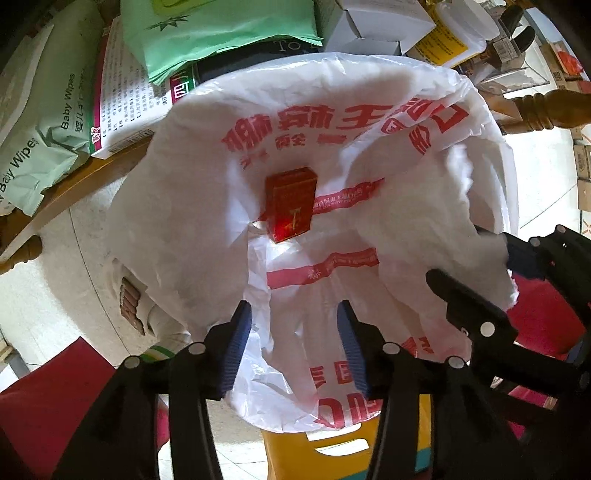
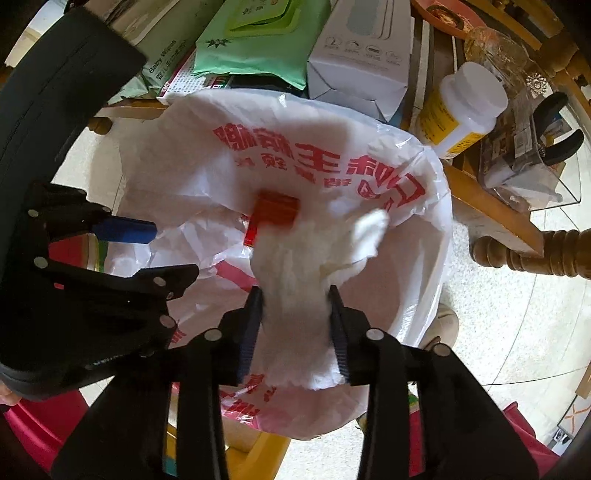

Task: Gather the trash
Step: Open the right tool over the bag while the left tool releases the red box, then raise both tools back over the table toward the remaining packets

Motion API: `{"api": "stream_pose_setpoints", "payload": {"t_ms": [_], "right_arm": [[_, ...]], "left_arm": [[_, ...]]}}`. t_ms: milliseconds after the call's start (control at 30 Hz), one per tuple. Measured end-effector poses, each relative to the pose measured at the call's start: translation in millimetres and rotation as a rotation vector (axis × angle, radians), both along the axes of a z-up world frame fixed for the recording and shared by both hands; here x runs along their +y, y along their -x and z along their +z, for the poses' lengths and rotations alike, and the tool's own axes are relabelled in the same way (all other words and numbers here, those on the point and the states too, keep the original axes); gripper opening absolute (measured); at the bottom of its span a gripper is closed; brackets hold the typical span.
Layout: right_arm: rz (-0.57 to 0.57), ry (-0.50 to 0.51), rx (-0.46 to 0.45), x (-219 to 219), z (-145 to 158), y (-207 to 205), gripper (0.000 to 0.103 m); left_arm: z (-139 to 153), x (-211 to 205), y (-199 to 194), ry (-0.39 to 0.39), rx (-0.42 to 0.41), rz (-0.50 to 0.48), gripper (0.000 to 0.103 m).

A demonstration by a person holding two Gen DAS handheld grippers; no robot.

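A white plastic bag [image 1: 177, 192] with red print hangs wide open below both grippers. A small red box [image 1: 290, 205] lies inside it, also in the right wrist view as the red box [image 2: 277, 210]. My left gripper [image 1: 295, 336] is open over the bag's near edge with nothing between its blue pads. My right gripper [image 2: 295, 321] points down into the bag [image 2: 166, 158], jaws apart, with a blurred wad of white tissue [image 2: 295, 266] between them, loose-looking. From the left wrist view the right gripper [image 1: 476, 254] sits at the bag's right rim beside the tissue [image 1: 454, 206].
A wooden table [image 1: 74, 188] behind the bag carries baby wipes packs [image 1: 44, 122], a green pack [image 1: 221, 33], white boxes [image 2: 362, 55] and a yellow-labelled bottle [image 2: 461, 110]. A turned table leg [image 2: 535, 251] stands right. A yellow stool [image 1: 332, 454] sits under the bag.
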State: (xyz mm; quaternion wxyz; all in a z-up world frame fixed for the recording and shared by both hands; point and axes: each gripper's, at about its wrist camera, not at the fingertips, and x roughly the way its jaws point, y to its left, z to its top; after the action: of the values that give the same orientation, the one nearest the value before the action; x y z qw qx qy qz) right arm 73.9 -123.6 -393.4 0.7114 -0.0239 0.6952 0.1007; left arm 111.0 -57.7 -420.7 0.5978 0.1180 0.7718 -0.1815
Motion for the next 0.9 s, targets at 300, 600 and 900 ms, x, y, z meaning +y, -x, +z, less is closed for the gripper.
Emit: {"api": "stream_pose_setpoints", "payload": {"t_ms": [300, 600, 900], "right_arm": [[-0.008, 0.004, -0.006, -2.1, 3.8, 1.2, 0.045], [-0.009, -0.034, -0.049, -3.6, 45.3, 22.3, 0.068], [0.036, -0.110, -0.236, -16.7, 174.4, 66.9, 0.082]], "left_arm": [[-3.3, 9.7, 2.8, -0.010, -0.009, 0.001, 0.052], [38.7, 25.2, 27.2, -0.027, -0.078, 0.001, 0.076], [166.7, 39.1, 66.2, 0.068, -0.247, -0.071, 0.077]]}}
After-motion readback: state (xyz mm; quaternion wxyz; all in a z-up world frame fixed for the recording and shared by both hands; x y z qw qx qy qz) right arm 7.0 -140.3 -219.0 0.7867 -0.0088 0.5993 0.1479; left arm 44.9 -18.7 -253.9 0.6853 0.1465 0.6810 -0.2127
